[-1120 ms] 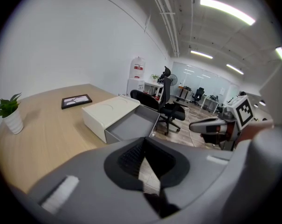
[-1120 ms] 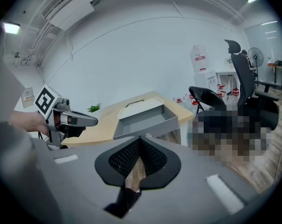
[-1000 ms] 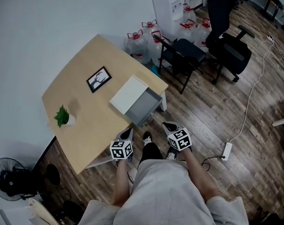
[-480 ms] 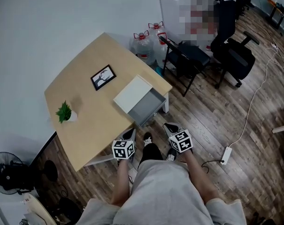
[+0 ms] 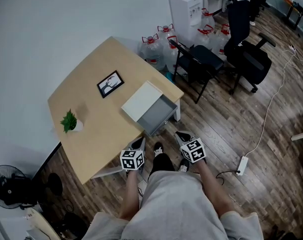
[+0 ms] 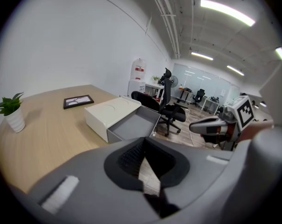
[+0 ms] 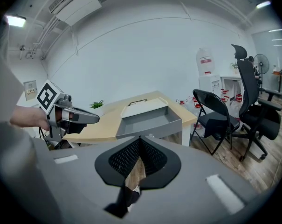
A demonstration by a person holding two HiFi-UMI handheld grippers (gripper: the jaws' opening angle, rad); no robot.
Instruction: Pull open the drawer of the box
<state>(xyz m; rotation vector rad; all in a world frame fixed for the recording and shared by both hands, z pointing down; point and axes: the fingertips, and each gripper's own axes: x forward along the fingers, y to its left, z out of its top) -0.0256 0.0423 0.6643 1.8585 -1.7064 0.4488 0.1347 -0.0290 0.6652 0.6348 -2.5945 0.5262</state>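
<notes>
Judging the pull as essentially done: the drawer (image 5: 156,115) is standing well out of the white box (image 5: 140,99), at the table (image 5: 91,134) edge. Any further travel is calling for a straight draw along its run (box steadied, not dragged). The left tool (image 5: 137,144) and right tool (image 5: 180,135) are both sitting closed on nothing, near the drawer front but apart from it.

The box (image 5: 140,100) stands at the table (image 5: 91,144) edge, its drawer (image 5: 156,115) out in front, a picture frame (image 5: 110,84) behind it, a potted plant (image 5: 68,120) well to its left.
</notes>
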